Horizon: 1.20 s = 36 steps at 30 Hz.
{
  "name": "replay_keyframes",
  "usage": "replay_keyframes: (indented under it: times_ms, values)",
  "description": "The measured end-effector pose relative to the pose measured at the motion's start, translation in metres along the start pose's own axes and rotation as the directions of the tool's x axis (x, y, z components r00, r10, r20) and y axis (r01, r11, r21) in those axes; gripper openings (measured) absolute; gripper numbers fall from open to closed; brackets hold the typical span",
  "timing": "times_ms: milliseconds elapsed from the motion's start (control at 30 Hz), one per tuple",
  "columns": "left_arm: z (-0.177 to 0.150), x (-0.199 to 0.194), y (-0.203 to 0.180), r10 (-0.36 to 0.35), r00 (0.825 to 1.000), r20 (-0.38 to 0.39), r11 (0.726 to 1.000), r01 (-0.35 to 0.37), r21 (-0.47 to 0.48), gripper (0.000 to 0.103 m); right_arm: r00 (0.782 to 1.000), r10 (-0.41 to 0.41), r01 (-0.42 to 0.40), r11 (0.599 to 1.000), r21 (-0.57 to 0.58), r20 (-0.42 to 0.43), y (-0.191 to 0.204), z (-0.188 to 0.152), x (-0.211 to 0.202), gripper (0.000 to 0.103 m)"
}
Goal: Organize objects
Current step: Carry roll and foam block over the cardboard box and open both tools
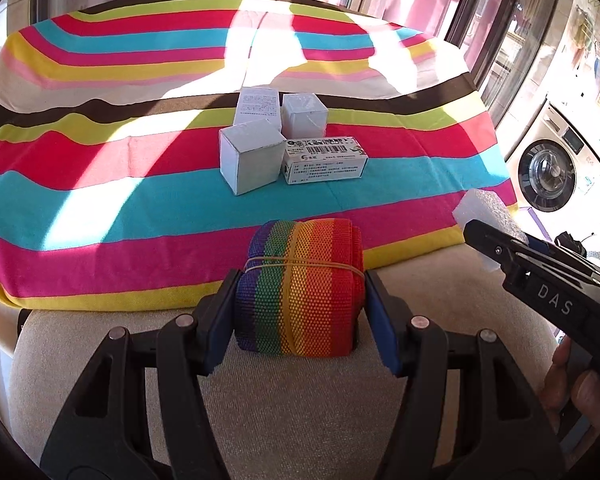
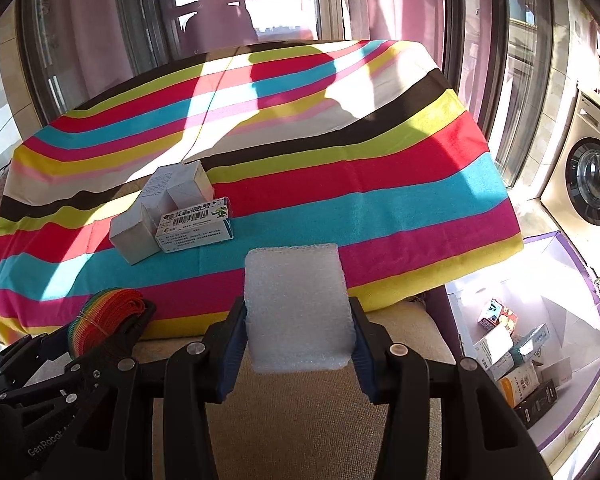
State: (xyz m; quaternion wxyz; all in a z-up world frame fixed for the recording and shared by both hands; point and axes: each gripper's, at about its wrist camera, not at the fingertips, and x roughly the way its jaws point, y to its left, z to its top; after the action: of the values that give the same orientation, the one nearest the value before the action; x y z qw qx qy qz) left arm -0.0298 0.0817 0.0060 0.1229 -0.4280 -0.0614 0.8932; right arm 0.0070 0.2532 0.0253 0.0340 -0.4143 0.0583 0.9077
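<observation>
My left gripper (image 1: pixel 300 312) is shut on a rainbow-striped webbing roll (image 1: pixel 300 288) bound by a rubber band, held above the beige cushion at the near edge of the striped cloth. It also shows in the right wrist view (image 2: pixel 108 312). My right gripper (image 2: pixel 298 332) is shut on a white foam block (image 2: pixel 298 312), which shows at the right of the left wrist view (image 1: pixel 484 208). Several small boxes cluster on the cloth: a white cube box (image 1: pixel 252 156), a printed carton (image 1: pixel 324 160), and two white boxes behind (image 1: pixel 304 114).
The striped cloth (image 1: pixel 100 208) covers a raised surface over a beige cushion (image 1: pixel 300 412). A purple-edged white bin (image 2: pixel 556 344) with several packaged boxes stands on the floor at the right. A washing machine (image 2: pixel 592 176) and windows lie beyond.
</observation>
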Motion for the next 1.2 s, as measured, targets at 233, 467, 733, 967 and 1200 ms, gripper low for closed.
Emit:
replay_keyframes:
  times_ms: [233, 467, 733, 967, 1200]
  values:
    - [0.002, 0.005, -0.028, -0.056, 0.998, -0.006, 0.997, 0.056, 0.051, 0.064, 0.996, -0.085, 0.086, 0.994, 0.059, -0.033, -0.034, -0.002, -0.003, 0.048]
    - [0.005, 0.011, -0.059, -0.115, 0.993, -0.018, 0.987, 0.117, 0.113, 0.063, 0.989, -0.141, 0.145, 0.985, 0.092, -0.041, -0.064, -0.003, -0.010, 0.048]
    - [0.011, 0.021, -0.091, -0.179, 0.983, -0.042, 0.970, 0.184, 0.161, 0.064, 0.973, -0.224, 0.230, 0.960, 0.160, -0.056, -0.112, -0.007, -0.015, 0.048]
    - [0.020, 0.034, -0.120, -0.242, 0.967, -0.081, 0.950, 0.254, 0.180, 0.064, 0.947, -0.313, 0.321, 0.926, 0.197, -0.071, -0.151, -0.010, -0.018, 0.048]
    - [0.026, 0.051, -0.159, -0.308, 0.942, -0.135, 0.922, 0.330, 0.204, 0.064, 0.923, -0.377, 0.385, 0.892, 0.237, -0.080, -0.183, -0.012, -0.025, 0.048]
